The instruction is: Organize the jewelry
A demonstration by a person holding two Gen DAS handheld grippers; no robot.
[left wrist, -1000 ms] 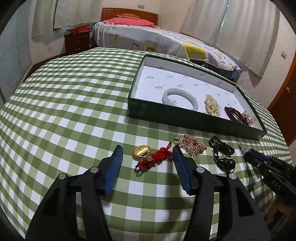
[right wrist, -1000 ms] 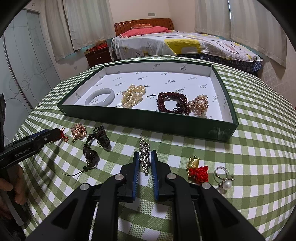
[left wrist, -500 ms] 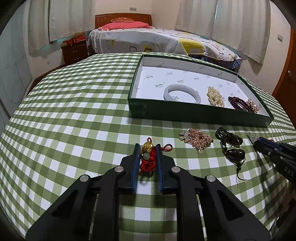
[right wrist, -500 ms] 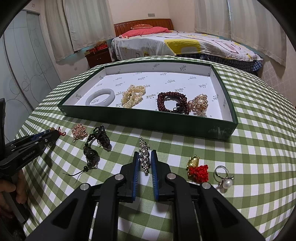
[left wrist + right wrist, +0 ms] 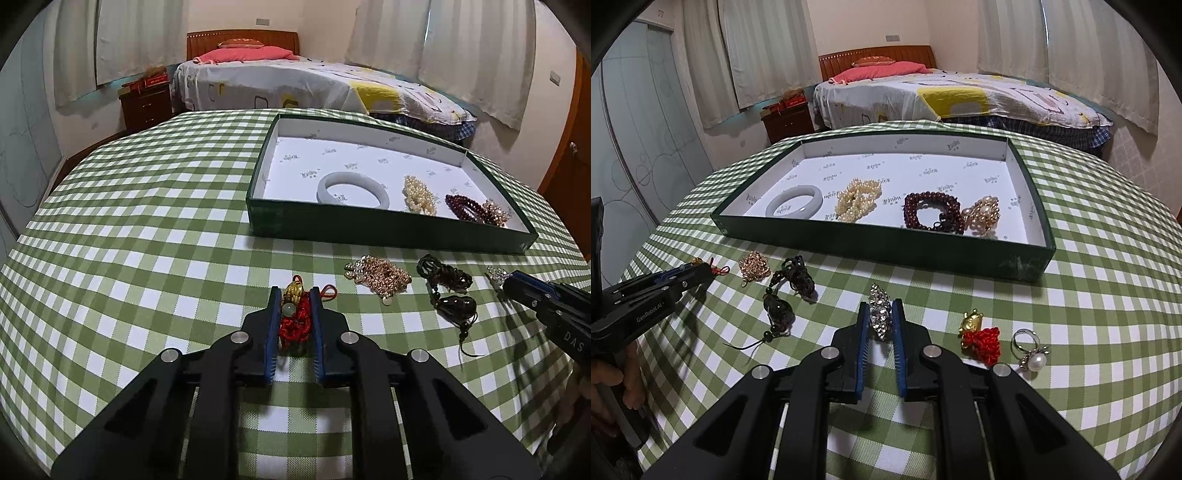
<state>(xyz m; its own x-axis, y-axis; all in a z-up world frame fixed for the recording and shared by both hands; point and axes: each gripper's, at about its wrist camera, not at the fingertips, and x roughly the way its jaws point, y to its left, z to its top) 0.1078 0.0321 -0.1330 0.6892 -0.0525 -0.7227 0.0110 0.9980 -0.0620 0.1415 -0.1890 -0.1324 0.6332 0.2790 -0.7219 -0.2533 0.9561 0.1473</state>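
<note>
Left wrist view: the left gripper [image 5: 293, 295] clamps the red-corded gold charm [image 5: 293, 314] on the checked tablecloth [image 5: 147, 240], gold end pointing away, while the right gripper [image 5: 880, 310] pinches the rhinestone piece [image 5: 880, 312] lengthwise.

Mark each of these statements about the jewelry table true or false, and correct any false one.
1. The left gripper has its jaws closed on the red knotted charm. True.
2. The white bangle lies on the checked tablecloth outside the green box. False: it lies inside the box.
3. The right gripper holds a sparkly rhinestone piece. True.
4. The pearl ring is inside the box. False: it rests on the tablecloth, beside a second red charm.
5. The dark red bead bracelet sits in the box next to a gold and pearl cluster. True.
</note>
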